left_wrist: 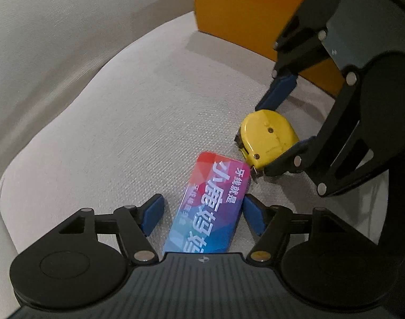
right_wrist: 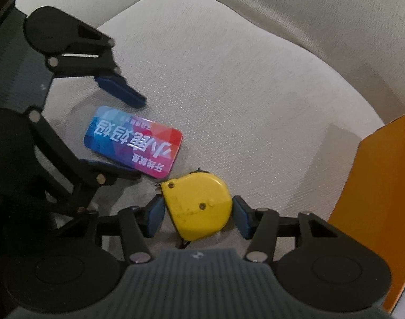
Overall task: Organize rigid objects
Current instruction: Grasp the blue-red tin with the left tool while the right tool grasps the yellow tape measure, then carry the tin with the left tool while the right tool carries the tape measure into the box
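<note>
A yellow tape measure [right_wrist: 199, 207] lies flat on the beige seat cushion [right_wrist: 255, 93]. My right gripper [right_wrist: 198, 212] points down over it, and both blue pads press against its sides; the left wrist view shows the same grip on the tape measure [left_wrist: 268, 138] by the right gripper [left_wrist: 266, 138]. Just beside it lies a flat colourful box [left_wrist: 210, 207] with white Chinese lettering. My left gripper [left_wrist: 202, 212] straddles this box and is open: the left pad stands clear of it and the right pad is at its edge. The right wrist view shows the box [right_wrist: 133, 143] between the left gripper's spread fingers [right_wrist: 122, 93].
An orange container wall [left_wrist: 242, 8] stands at the cushion's far side, at the right edge in the right wrist view [right_wrist: 375, 186]. The padded backrest and arm [right_wrist: 322, 13] curve around the seat. The tape measure's hook end nearly touches the box's corner.
</note>
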